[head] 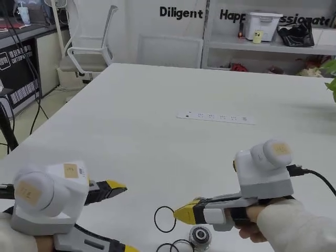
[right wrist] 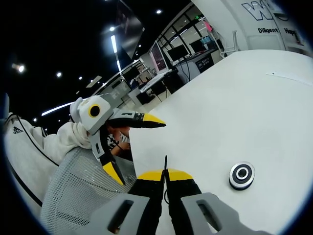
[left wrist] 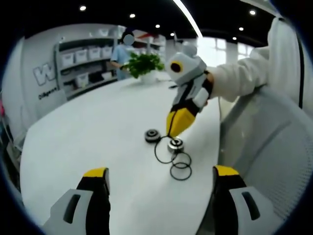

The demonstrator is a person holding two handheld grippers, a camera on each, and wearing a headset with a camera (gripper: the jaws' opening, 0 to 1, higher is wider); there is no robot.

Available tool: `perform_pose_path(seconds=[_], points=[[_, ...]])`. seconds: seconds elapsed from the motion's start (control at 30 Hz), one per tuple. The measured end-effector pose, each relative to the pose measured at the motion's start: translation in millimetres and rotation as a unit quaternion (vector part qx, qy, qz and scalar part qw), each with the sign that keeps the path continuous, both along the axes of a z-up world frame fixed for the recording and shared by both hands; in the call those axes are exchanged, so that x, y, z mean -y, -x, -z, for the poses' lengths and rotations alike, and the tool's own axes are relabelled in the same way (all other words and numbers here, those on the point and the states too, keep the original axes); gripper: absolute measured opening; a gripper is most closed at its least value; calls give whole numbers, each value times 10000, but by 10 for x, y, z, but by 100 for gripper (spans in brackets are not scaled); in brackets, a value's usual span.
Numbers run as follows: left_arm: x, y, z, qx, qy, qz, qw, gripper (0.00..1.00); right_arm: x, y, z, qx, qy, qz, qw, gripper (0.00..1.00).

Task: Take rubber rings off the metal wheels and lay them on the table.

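While right fingers [right wrist: 150,180] pinch a rubber ring [head: 155,218] and left fingers [left wrist: 96,173] spread, shelves [head: 273,45] back the white table [head: 173,89].

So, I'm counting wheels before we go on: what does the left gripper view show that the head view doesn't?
Left gripper view, not head: a second metal wheel beyond the right claw, and a plant. Head view, not left: a power strip and a chair. Both: the right claw shut on a rubber ring, the nearer wheel beside it, loose rings on the table.
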State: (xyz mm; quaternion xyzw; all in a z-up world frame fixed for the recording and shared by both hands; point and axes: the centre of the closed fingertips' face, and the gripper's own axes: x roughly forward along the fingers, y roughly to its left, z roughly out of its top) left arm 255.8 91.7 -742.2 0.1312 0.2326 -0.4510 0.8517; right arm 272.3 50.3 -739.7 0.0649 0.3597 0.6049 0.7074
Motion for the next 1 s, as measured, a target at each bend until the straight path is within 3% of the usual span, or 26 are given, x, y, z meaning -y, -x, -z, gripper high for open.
perform_pose_path(seconds=[0.37, 0.73, 1.0], points=[[-3, 13, 27, -58, -36, 13, 10000, 87, -68, 167, 203, -180, 241, -266, 9992, 0], [11, 43, 63, -135, -53, 86, 9999, 87, -101, 307, 368, -162, 539, -509, 9971, 0], [24, 58, 78, -165, -78, 128, 9998, 87, -91, 316, 421, -130, 644, -517, 9965, 0]])
